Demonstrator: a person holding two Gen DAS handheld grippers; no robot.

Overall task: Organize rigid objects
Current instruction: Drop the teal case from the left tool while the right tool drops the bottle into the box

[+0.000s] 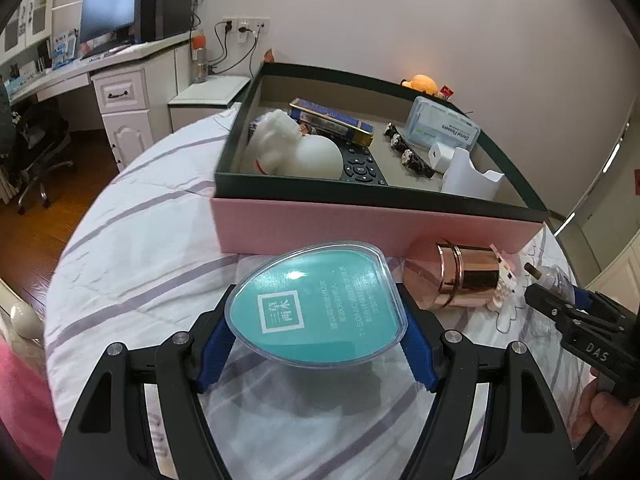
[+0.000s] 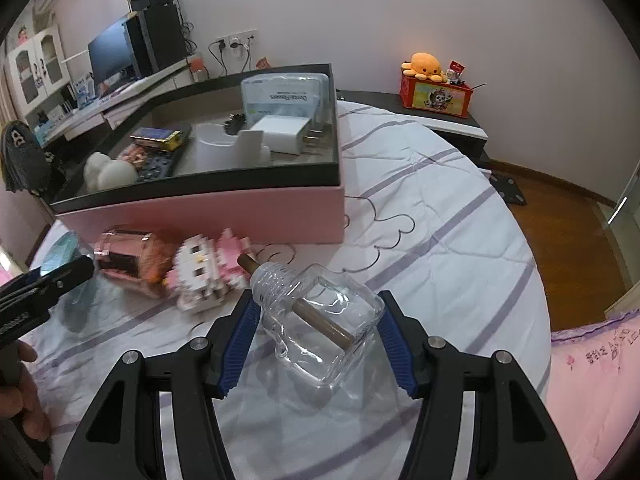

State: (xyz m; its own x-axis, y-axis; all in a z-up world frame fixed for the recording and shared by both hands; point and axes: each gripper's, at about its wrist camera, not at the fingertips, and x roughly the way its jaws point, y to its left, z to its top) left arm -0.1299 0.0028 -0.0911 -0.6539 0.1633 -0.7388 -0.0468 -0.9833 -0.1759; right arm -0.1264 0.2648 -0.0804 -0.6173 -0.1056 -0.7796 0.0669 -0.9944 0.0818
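**Teal case and glass bottle both clamped, box waiting just behind**

Teal first, from your left wrist view: the left gripper (image 1: 318, 328) has its blue pads pressed on both sides of the teal clamshell case (image 1: 316, 304), jaws about halfway wide because the case is broad. You're holding it flat and lifted off the striped bedsheet (image 1: 132, 240), probably so it clears the wall of the pink box (image 1: 360, 224) right in front. That box already holds a remote (image 1: 360, 166), a white charger (image 1: 440, 156) and a floss pack (image 1: 442, 128), so it looks like the drop spot. A rose-gold jar (image 1: 456, 276) lies beside the box, still waiting.

Right wrist view: the right gripper (image 2: 316, 328) pinches the clear glass bottle (image 2: 320, 320) across its flat sides, neck aimed toward the box. Makes sense, flat faces slip less than the round neck. The pink block toy (image 2: 208, 272) sits just left of it, untouched.
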